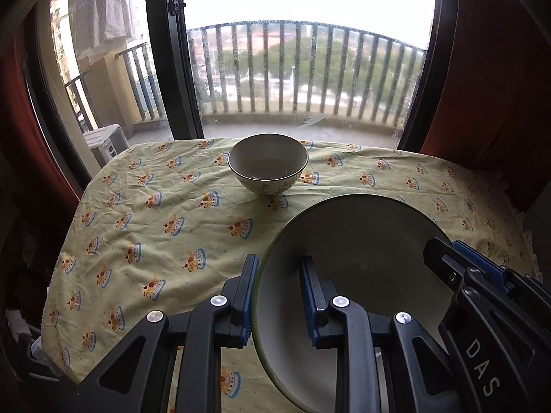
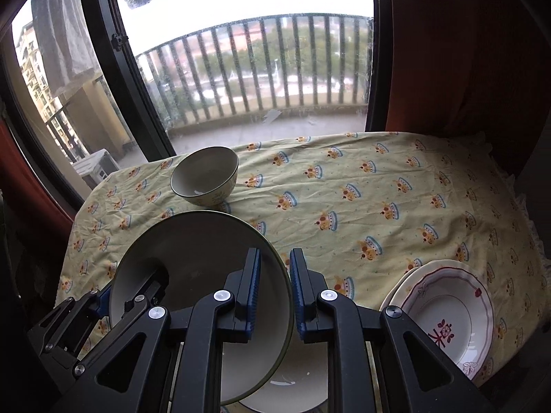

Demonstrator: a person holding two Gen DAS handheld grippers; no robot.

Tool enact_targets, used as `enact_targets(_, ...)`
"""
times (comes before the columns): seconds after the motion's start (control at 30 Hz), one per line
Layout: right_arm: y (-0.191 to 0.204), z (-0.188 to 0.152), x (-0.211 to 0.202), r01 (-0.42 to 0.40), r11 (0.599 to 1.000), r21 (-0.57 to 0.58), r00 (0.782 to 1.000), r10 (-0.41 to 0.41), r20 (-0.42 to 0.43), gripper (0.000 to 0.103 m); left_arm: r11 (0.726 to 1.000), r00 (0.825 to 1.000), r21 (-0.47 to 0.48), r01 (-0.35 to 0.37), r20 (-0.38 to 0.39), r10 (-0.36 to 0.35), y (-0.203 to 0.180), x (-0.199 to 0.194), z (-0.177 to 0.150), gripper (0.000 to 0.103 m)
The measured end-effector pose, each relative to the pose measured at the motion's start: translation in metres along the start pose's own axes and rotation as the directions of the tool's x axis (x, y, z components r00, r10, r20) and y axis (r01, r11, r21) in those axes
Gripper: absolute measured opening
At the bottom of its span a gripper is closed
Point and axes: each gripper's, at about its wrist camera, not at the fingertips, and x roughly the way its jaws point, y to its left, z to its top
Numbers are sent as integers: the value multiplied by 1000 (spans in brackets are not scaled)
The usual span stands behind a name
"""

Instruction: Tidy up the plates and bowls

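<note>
A large white dish with a dark green rim (image 1: 361,241) (image 2: 193,247) hangs tilted above the table, held from both sides. My left gripper (image 1: 279,292) is shut on its left rim, one finger inside and one outside. On the opposite rim my right gripper (image 2: 275,285) is shut the same way; it also shows in the left wrist view (image 1: 447,258). A small cream bowl (image 1: 268,163) (image 2: 205,175) stands upright near the table's far edge, beyond the dish. Under the dish lies a white plate (image 2: 292,389), partly hidden.
A yellow crown-print cloth (image 1: 155,223) (image 2: 344,206) covers the table. Two stacked red-trimmed plates (image 2: 447,309) lie at the near right. Behind the table are a window with a balcony railing (image 1: 292,69) and red curtains (image 2: 447,69) at both sides.
</note>
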Motion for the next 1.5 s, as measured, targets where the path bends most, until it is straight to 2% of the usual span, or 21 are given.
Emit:
enact_targets(0.33,-29,-28,3,13,1000,10,999,-13,-49,21,1000,998,18,15,-55,-14,-19,9,-29,22)
enact_targets(0.87,-44,-62,32,35,999,17,985,-32,-167,21,999,988,25,28,-155,-24,-27,40,-60,22)
enact_targets(1.2,-45,-67,46,63,998,8,980,-61,-187,21,999,981,34,27,-192,-20,-33,53,-67,22)
enact_targets(1.5,-44,-71,59,77,997,-18,976,-79,-200,21,999,985,48,20,-174,-12,-31,57,-69,22)
